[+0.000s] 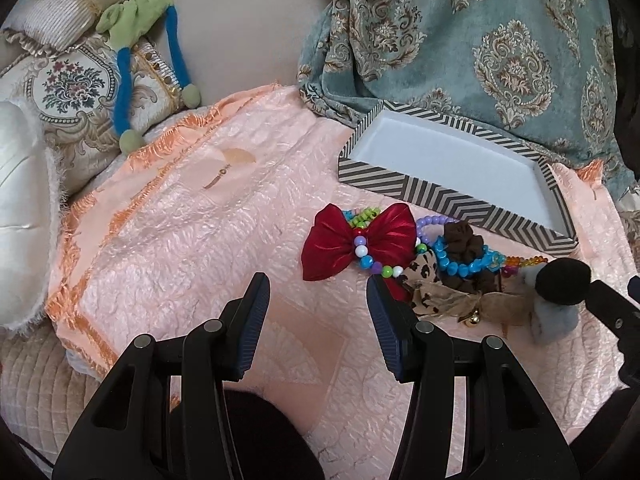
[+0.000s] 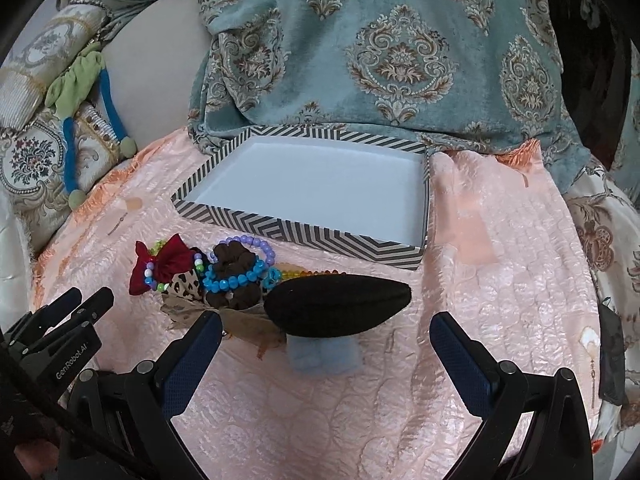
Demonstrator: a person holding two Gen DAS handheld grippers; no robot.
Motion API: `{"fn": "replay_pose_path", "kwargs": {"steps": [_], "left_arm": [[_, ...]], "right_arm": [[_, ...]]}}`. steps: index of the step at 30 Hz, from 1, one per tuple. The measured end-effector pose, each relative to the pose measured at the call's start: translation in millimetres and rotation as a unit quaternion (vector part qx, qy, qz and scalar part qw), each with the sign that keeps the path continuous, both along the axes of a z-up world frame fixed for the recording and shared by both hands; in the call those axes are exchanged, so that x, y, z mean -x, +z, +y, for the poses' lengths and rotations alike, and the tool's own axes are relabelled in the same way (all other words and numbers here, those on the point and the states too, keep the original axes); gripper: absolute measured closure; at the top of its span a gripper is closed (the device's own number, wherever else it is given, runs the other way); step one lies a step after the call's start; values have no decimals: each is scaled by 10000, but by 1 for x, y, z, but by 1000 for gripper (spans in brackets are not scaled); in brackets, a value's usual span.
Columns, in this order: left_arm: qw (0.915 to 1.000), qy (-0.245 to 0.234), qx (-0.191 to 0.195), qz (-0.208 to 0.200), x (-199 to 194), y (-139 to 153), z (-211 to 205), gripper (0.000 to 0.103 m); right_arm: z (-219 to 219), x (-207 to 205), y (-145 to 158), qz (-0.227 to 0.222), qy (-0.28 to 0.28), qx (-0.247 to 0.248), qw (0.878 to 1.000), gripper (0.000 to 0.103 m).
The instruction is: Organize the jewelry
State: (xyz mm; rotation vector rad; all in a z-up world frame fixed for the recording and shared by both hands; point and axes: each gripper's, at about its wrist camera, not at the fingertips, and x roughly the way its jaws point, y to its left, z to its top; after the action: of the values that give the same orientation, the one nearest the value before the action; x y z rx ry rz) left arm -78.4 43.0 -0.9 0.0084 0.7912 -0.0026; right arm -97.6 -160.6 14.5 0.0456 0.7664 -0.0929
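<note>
A peach quilted cloth (image 2: 500,240) covers the sofa seat and carries everything. Toward its back edge, against a hanging teal damask fabric (image 2: 400,52), sits a shallow striped box (image 2: 304,234) with a white inside, holding nothing.

In front of the box's near wall lies the heap of accessories. At its left end is a red satin bow (image 1: 352,242), with a string of multicoloured beads (image 1: 370,260) draped across its knot. To the right of that, a brown scrunchie (image 2: 232,280) lies inside a bright blue bead bracelet (image 2: 228,282), with a lilac bead bracelet (image 2: 256,246) behind it, nearest the box. A leopard-print bow (image 1: 424,270) with a small gold bell (image 1: 474,320) lies toward the cloth's front, touching the scrunchie. At the right end an amber bead strand (image 1: 524,260) trails out, and a black padded oval (image 2: 340,304) rests on top of a pale blue piece (image 2: 326,354).

The left gripper (image 1: 318,300) hovers over bare cloth just in front of the red bow, fingers wide apart and holding nothing; its right finger overlaps the leopard bow in the view, contact unclear. The right gripper (image 2: 326,340) hangs low in front of the black oval, fingers spread wide to either side of the pale blue piece, gripping nothing.

At the cloth's left edge are embroidered cushions (image 1: 76,88) and a green and blue plush toy (image 1: 136,40).
</note>
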Motion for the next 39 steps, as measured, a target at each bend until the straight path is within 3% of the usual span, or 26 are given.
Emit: {"fn": "replay_pose_path", "kwargs": {"steps": [20,39], "left_arm": [[9990,-204,27,-407,21,45,-17,53],[9983,-286,45,-515,24,56,-21,53]], "right_arm": [[-3,15,26,-236,-80,-28,9997,0],[-7,22,38,-363,-51,-82,9993,0]]}}
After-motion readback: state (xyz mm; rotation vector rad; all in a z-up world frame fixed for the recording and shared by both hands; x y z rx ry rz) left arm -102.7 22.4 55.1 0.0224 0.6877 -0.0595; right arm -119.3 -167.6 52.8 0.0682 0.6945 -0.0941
